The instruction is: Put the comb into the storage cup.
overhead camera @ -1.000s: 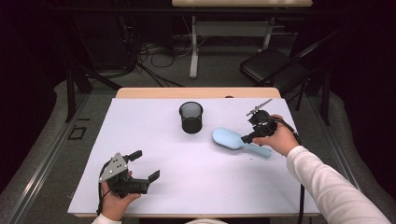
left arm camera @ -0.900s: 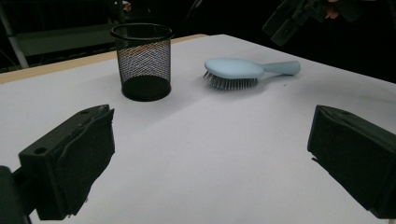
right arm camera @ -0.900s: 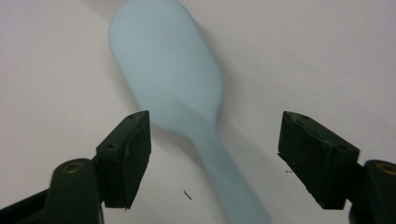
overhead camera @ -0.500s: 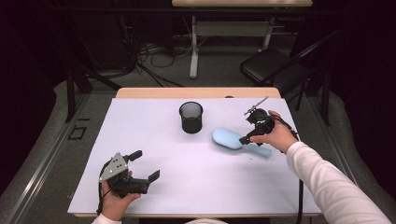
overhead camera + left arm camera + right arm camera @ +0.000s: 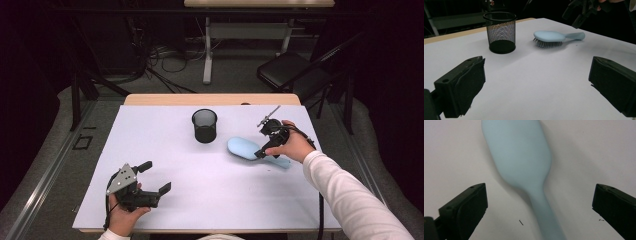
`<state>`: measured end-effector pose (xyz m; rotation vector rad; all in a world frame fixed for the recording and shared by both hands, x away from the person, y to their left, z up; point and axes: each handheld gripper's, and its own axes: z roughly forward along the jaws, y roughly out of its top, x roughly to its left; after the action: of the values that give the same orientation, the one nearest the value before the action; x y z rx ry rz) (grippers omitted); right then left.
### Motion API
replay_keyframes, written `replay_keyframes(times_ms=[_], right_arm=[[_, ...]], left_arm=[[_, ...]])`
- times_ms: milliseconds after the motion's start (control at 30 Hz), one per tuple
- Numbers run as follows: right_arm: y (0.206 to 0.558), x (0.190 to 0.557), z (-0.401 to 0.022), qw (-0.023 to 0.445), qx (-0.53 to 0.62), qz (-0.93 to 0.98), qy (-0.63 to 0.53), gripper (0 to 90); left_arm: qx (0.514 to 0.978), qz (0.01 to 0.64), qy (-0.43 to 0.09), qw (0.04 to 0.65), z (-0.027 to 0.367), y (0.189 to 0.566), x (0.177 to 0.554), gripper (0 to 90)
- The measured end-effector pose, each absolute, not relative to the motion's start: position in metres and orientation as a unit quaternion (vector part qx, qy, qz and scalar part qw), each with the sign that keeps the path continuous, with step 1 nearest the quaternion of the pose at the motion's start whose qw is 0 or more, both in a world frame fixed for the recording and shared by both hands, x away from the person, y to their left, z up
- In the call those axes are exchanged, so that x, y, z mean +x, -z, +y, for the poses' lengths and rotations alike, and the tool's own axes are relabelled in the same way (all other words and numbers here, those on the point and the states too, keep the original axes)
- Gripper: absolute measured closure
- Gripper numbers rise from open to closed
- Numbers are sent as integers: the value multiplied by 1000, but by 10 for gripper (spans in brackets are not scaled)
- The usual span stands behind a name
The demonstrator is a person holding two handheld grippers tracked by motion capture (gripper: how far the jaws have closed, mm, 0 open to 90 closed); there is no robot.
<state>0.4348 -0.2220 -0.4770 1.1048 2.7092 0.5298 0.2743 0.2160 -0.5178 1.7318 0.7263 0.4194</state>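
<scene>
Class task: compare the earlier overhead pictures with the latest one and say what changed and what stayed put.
The right tool has just been opening; its jaws now stand wide on either side of the hairbrush handle without pressing it. The brush lies flat on the table. The left tool and mesh cup stayed put.

Wide bare counter (image 5: 210, 195) lies open in front; only the mesh cup (image 5: 204, 126) and the hairbrush (image 5: 245, 148) just beside it block the far middle.
</scene>
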Motion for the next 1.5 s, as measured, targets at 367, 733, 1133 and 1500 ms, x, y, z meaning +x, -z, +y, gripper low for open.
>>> replay_keyframes(times_ms=[367,733,1133,1500], right_arm=[[486,439,-221,92,350,919,-157,0],[495,441,-215,93,307,940,-121,73],[500,443,-214,89,292,946,-107,131],[502,444,-215,76,280,951,-104,219]], left_arm=[[740,311,-179,569,216,518,274,8],[738,312,-180,570,217,518,274,8],[740,313,-178,568,217,518,275,9],[740,312,-179,568,218,518,275,10]])
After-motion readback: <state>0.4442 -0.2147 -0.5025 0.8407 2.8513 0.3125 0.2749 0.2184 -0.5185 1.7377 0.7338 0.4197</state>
